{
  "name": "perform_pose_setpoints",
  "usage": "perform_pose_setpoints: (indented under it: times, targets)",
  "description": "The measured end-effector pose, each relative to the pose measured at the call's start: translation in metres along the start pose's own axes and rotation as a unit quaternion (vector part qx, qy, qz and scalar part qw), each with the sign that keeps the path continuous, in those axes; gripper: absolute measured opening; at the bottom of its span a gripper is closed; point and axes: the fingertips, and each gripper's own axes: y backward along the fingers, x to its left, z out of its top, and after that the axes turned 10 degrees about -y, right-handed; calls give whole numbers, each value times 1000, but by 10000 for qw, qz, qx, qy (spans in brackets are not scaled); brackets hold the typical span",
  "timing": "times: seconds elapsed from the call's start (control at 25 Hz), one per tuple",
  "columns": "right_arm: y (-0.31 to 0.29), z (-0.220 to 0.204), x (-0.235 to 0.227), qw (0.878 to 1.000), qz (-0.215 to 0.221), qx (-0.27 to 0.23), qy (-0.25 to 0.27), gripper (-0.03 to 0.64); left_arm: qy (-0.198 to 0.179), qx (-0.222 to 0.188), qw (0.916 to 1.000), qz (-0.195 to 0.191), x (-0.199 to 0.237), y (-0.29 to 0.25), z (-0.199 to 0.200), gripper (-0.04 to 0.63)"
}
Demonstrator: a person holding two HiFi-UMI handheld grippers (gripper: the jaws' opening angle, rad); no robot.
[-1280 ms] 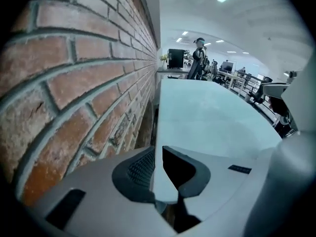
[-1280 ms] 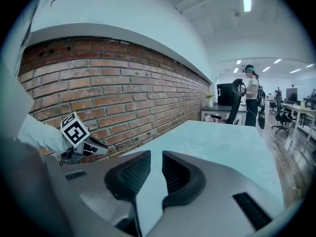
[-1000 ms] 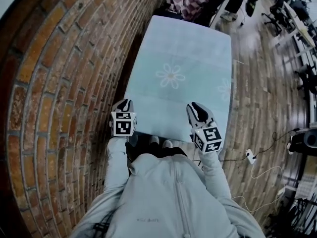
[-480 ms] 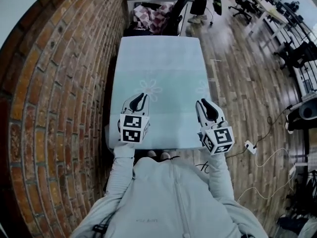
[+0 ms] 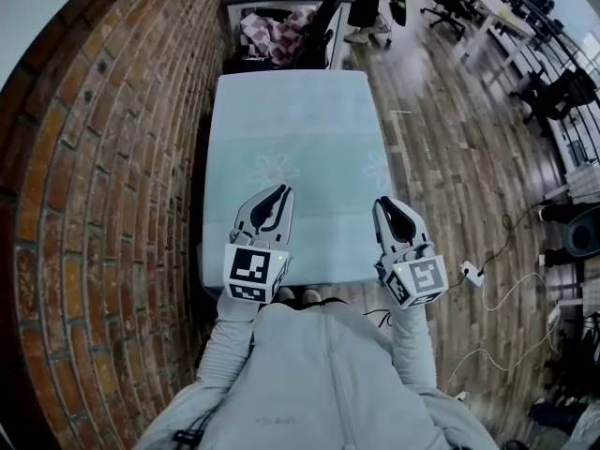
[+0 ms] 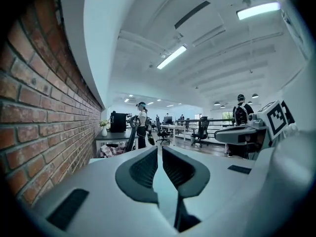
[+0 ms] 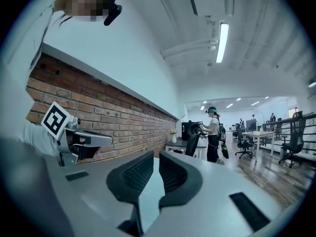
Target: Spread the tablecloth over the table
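Brickwork [image 5: 103,186] runs along the left long edge of the tabletop. The left gripper [image 5: 279,193] hangs over the near left corner. Its fingers [image 6: 140,169] are drawn in to a thin slit with nothing between them. The left gripper view leaves it unclear whether the tips quite touch.

The pale blue tablecloth [image 5: 300,111] lies flat over the tabletop and seems to cover it from the near edge to the far one. One flower print [image 5: 274,169] sits left of centre towards the near edge. A checked cloth [image 5: 267,34] lies beyond the far edge.

The right gripper [image 5: 386,204] is over the near right corner. Its fingers [image 7: 136,174] have just been closing and now stand narrow, also empty. Neither gripper holds the tablecloth. A wooden floor [image 5: 441,157] lies to the right, with a white cable [image 5: 497,293] trailing across it.
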Motion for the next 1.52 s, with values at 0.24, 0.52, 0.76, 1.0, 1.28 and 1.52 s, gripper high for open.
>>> perform_pose_setpoints:
  times: [0.24, 0.52, 0.76, 1.0, 1.28, 1.52]
  targets:
    - [6, -5, 11, 9998, 112, -26, -137, 21, 262, 10, 9997, 20, -3, 25, -7, 25]
    - [8, -8, 20, 9997, 221, -5, -74, 21, 362, 178, 9991, 162, 2, 39, -21, 25]
    - [6, -15, 24, 9992, 383, 104, -60, 21, 355, 257, 9985, 324, 9, 45, -26, 25]
    - [2, -15, 26, 9989, 425, 119, -157, 21, 360, 356, 9979, 402, 15, 50, -30, 25]
    - [-2, -20, 31, 9986, 477, 208, -12, 21, 349, 439, 9976, 415, 18, 51, -37, 25]
    - [0, -23, 27, 9989, 405, 247, -5, 21, 334, 470, 9975, 408, 17, 50, -39, 25]
